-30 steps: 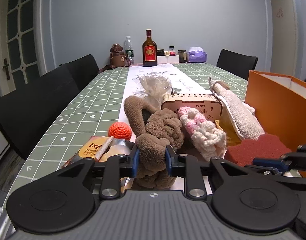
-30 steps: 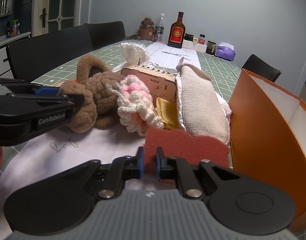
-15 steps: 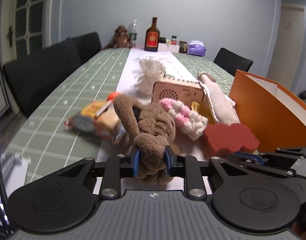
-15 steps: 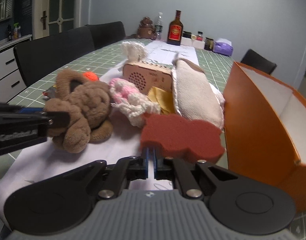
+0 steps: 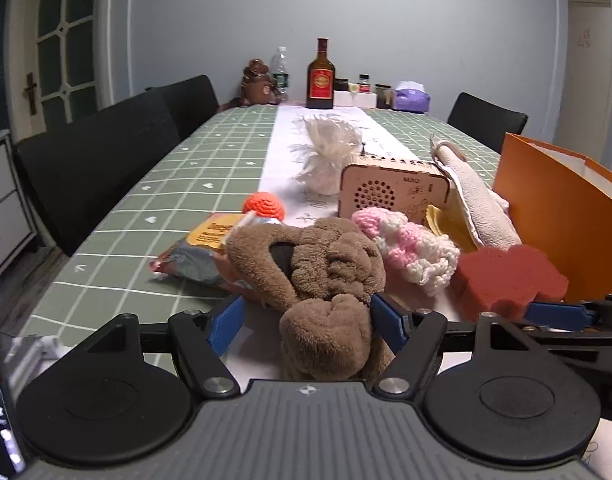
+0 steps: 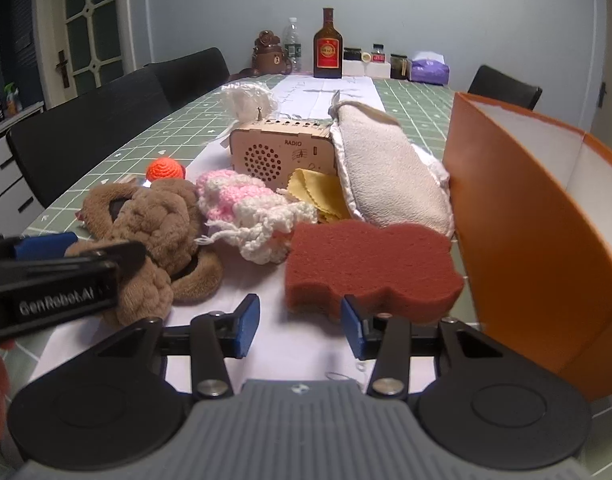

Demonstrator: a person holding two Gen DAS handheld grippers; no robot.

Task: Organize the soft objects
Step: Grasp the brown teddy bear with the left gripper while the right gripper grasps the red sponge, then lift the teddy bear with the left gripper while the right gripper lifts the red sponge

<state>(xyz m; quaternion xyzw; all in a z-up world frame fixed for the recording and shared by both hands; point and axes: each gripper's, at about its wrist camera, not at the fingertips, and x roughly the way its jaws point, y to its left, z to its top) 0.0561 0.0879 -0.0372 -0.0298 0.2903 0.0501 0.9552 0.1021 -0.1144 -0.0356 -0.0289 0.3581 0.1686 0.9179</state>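
Note:
A brown plush toy (image 5: 330, 264) lies on the white table runner between the fingers of my left gripper (image 5: 306, 308). Its jaws are opening and the blue pads (image 5: 225, 322) no longer squeeze the plush. A dark red sponge (image 6: 370, 264) lies flat just ahead of my right gripper (image 6: 299, 312). Those jaws are opening too, with only the sponge's near edge by the right pad (image 6: 352, 326). A pink-and-white crochet piece (image 6: 245, 204), an orange crochet ball (image 6: 165, 169), a yellow cloth (image 6: 318, 192) and a beige mitt (image 6: 386, 172) lie behind.
An open orange box (image 6: 526, 208) stands at the right, close to the sponge. A wooden radio (image 5: 390, 192), a white fluffy bundle (image 5: 330, 152) and a snack packet (image 5: 201, 248) sit among the soft things. A bottle (image 5: 321, 76) and jars stand at the far end. Black chairs line the left side.
Both grippers have spread their jaws. The left one was pinching the brown plush and has let it go. The right one was shut at the sponge's edge and now stands apart from it.

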